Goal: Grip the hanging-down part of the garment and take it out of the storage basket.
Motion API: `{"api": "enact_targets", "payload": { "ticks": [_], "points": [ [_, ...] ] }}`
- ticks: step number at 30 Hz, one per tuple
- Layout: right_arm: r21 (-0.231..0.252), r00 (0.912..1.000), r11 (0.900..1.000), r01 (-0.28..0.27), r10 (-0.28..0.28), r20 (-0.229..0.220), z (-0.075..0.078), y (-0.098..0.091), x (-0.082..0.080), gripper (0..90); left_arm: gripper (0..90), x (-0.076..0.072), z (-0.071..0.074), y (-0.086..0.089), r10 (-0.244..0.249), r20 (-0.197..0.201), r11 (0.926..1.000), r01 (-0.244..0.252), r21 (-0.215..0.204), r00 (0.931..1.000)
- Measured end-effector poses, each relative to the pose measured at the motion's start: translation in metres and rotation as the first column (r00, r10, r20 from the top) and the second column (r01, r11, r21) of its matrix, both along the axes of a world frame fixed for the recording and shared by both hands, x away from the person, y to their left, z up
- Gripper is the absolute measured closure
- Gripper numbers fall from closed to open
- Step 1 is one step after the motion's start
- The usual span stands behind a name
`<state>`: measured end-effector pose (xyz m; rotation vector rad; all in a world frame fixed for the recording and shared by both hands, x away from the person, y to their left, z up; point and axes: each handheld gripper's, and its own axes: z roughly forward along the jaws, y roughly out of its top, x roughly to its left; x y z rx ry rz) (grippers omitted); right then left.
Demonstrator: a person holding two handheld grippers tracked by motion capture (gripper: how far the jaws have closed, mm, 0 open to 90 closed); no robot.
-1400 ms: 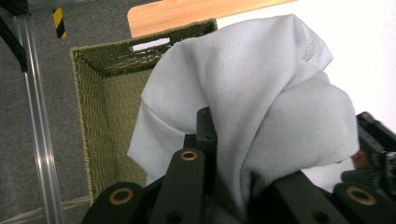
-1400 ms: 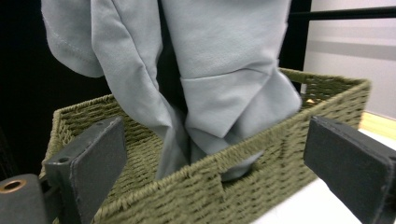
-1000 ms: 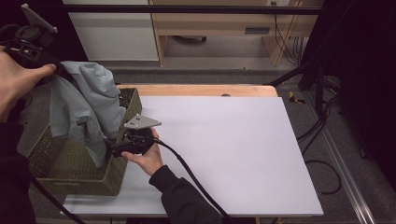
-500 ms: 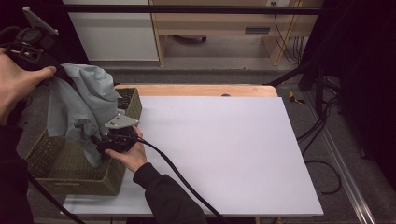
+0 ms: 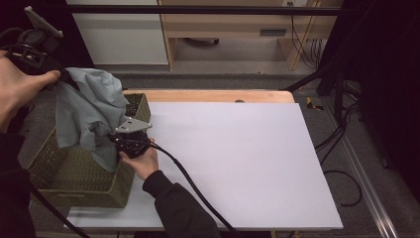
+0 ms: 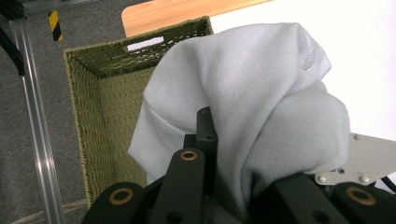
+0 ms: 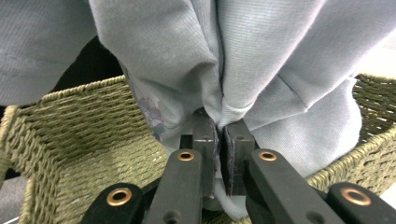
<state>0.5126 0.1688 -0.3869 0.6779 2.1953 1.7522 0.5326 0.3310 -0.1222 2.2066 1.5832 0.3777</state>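
Note:
A pale grey-blue cloth [image 5: 86, 114] hangs above an olive woven basket [image 5: 74, 183] at the table's left edge. My left gripper [image 5: 60, 82] is held high at the far left, shut on the cloth's top edge. In the left gripper view the cloth [image 6: 252, 93] drapes over the jaws of the left gripper [image 6: 219, 128], with the basket [image 6: 107, 107] below. My right gripper [image 5: 114, 141] is lower, at the basket's right wall, shut on a fold. The right gripper view shows the right gripper [image 7: 222, 125] pinching a bunched fold of cloth [image 7: 187, 51] over the basket [image 7: 79, 130].
The white table top [image 5: 237, 158] stretches to the right of the basket, with a wooden strip [image 5: 208, 95] along its far edge. A black cable [image 5: 188, 178] trails from my right gripper across the table. Cables [image 5: 341, 144] lie on the floor at the right.
My right gripper has moved left toward the basket wall, still pinching the cloth's lower fold. The left hand stays high with the cloth's top.

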Motion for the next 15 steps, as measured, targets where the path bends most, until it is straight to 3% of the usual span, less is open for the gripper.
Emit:
{"api": "enact_targets", "payload": {
  "ticks": [8,15],
  "points": [
    [0.025,0.9996,0.9993,-0.029,0.029,-0.003,0.010,-0.015,-0.005,86.3,84.5,-0.001,-0.001,0.003,0.008,0.008,0.9999,-0.008,-0.006,0.9999],
    [0.052,0.9976,0.9985,-0.016,0.013,0.068,0.034,-0.044,-0.010,86.4,84.5,0.000,-0.004,0.006,0.012,0.009,0.9999,-0.012,-0.011,0.9999]
  ]
}}
